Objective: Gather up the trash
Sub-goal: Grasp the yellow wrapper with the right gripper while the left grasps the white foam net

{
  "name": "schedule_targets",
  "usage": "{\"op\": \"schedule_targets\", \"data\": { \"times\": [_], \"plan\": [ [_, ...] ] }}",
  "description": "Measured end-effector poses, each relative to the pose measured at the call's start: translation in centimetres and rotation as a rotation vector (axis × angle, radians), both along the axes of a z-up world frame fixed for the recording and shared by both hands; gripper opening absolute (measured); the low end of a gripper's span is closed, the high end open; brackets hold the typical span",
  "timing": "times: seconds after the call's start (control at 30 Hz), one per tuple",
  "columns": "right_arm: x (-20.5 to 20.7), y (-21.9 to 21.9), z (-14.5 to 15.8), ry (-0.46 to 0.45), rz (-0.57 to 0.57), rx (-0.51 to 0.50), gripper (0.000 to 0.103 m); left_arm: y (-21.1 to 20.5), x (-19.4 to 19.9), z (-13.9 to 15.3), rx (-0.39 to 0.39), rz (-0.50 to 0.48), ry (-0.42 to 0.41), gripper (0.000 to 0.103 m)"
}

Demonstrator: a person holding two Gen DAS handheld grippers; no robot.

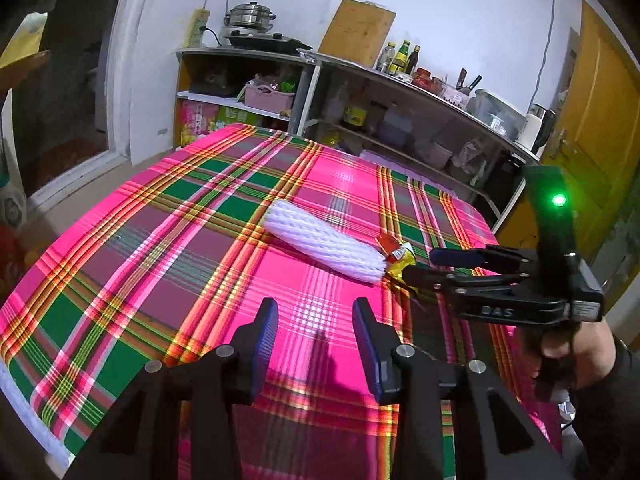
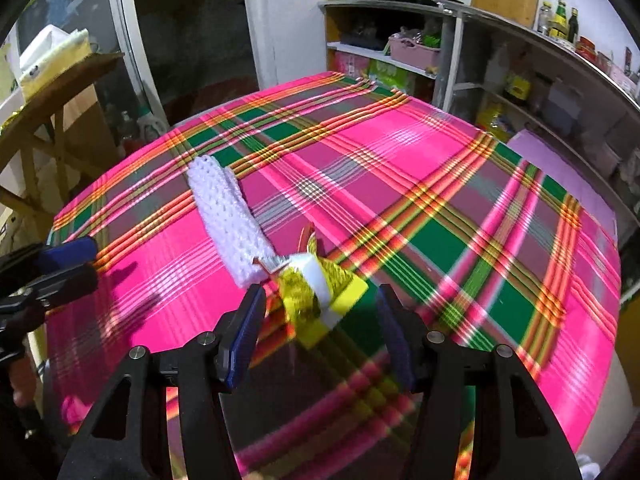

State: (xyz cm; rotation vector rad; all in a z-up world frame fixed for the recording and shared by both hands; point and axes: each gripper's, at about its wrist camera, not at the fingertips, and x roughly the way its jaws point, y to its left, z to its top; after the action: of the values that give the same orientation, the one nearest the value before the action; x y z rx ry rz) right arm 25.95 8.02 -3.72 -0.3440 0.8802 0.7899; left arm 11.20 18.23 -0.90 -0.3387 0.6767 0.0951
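A white foam net sleeve [image 1: 324,242] lies on the pink plaid tablecloth [image 1: 160,240]; it also shows in the right wrist view [image 2: 232,216]. A crumpled yellow snack wrapper [image 2: 320,292] with red and white parts lies at the sleeve's end, seen too in the left wrist view [image 1: 396,258]. My right gripper [image 2: 320,306] is open with the wrapper between its fingers, apart from both pads. It shows from the side in the left wrist view [image 1: 420,266]. My left gripper [image 1: 316,320] is open and empty above bare cloth, short of the sleeve.
Metal shelves [image 1: 360,92] with bottles, boxes, a pot and a cutting board stand behind the table. A wooden stand [image 2: 52,120] with a tissue box is at the left. A yellow door [image 1: 592,120] is at the right.
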Motion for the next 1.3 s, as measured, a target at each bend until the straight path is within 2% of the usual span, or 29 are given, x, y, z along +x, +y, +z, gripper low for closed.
{"op": "schedule_targets", "data": {
  "times": [0.1, 0.17, 0.2, 0.23, 0.33, 0.67, 0.97, 1.13, 1.3],
  "plan": [
    [0.4, 0.8, -0.5, 0.003, 0.011, -0.008, 0.056, 0.6, 0.2, -0.2, -0.009, 0.006, 0.001, 0.038],
    [0.5, 1.1, -0.7, 0.009, 0.020, -0.008, 0.042, 0.9, 0.5, -0.3, -0.017, 0.009, 0.006, 0.038],
    [0.4, 1.2, -0.7, 0.007, 0.019, -0.013, 0.041, 1.0, 0.7, -0.4, -0.023, 0.010, 0.008, 0.039],
    [0.4, 1.2, -0.8, 0.005, 0.017, -0.013, 0.035, 1.1, 0.9, -0.4, -0.026, 0.010, 0.009, 0.040],
    [0.1, 1.0, -0.6, 0.015, 0.018, -0.001, 0.034, 1.2, 1.7, -0.5, -0.042, 0.007, 0.011, 0.046],
    [-2.0, -2.7, 1.5, 0.007, -0.039, 0.065, 0.033, 0.1, 5.7, -0.8, -0.088, -0.002, 0.054, 0.051],
    [-2.9, -8.1, 2.5, 0.005, -0.131, 0.113, 0.033, 0.1, 10.0, -2.1, -0.152, 0.107, 0.114, 0.059],
    [-2.8, -10.1, 2.6, 0.008, -0.159, 0.136, 0.033, -0.5, 12.1, -3.0, -0.114, 0.159, 0.156, 0.059],
    [-2.7, -11.4, 2.4, 0.014, -0.182, 0.157, 0.033, -2.0, 13.5, -3.4, -0.003, 0.149, 0.173, 0.059]
  ]
}}
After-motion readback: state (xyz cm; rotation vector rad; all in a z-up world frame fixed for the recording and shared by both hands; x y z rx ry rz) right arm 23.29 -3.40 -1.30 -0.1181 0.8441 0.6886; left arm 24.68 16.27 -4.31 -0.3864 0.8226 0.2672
